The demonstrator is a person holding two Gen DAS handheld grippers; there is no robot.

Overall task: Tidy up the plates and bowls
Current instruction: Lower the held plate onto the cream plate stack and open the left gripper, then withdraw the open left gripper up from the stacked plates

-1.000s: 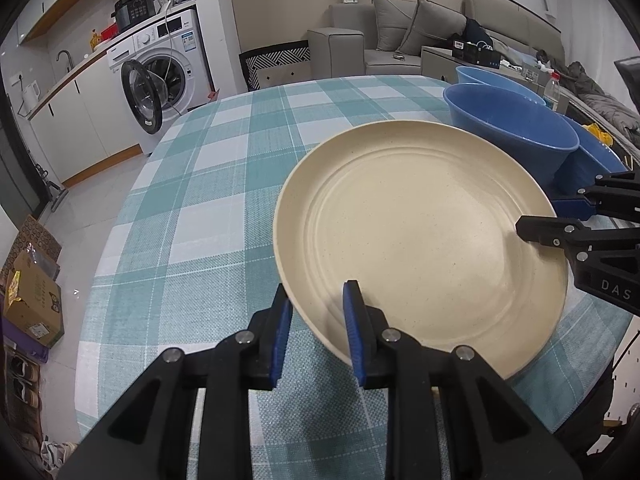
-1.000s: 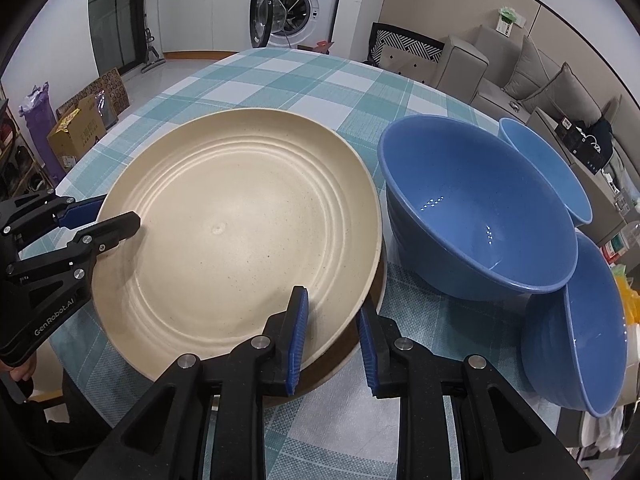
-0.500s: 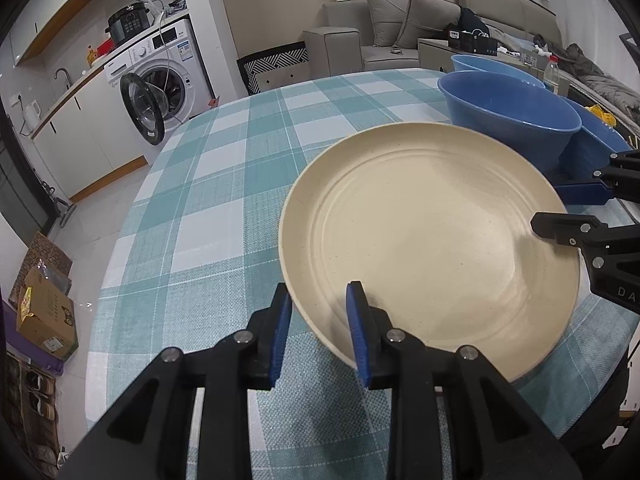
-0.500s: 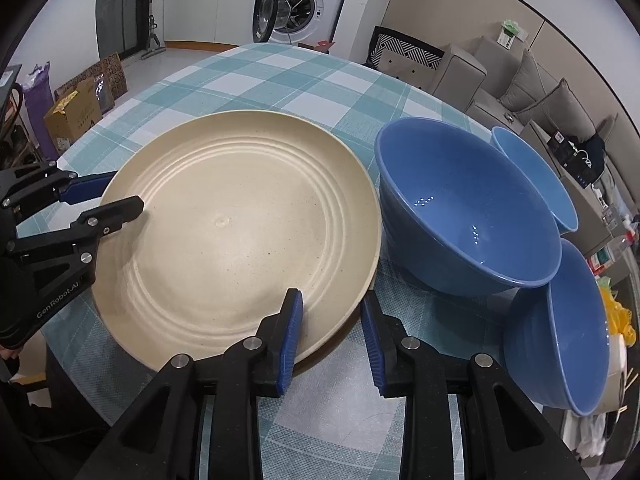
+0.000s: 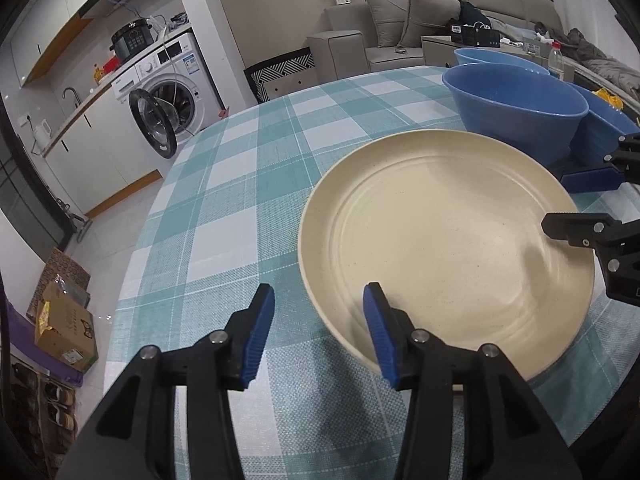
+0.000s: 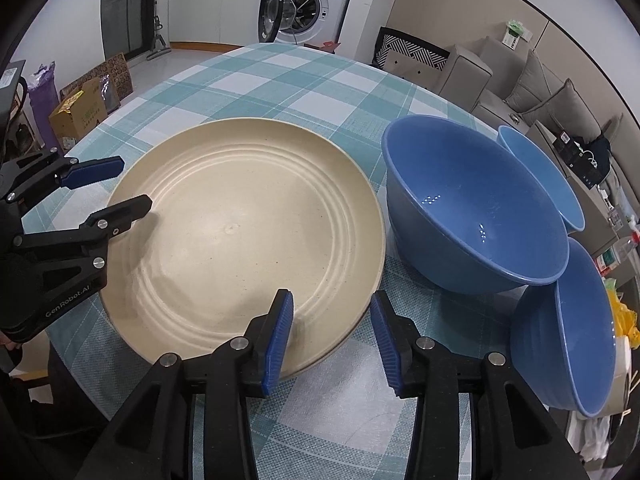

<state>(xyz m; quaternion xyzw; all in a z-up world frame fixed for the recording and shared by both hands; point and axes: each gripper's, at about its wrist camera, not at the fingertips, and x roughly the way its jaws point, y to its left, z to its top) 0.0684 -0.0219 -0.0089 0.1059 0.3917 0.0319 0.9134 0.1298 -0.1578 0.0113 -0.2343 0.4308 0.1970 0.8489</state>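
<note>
Checked cloth covers the table; washer at 10 o'clock, sofa at 1. Plate lies beside bowls. Left gripper and right gripper are opening, pads off its rim.

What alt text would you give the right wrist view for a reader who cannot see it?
A large cream plate lies on a teal checked tablecloth, its rim between the opening jaws of both the right gripper and the left gripper, neither pressing on it. Three blue bowls cluster to its right.
</note>
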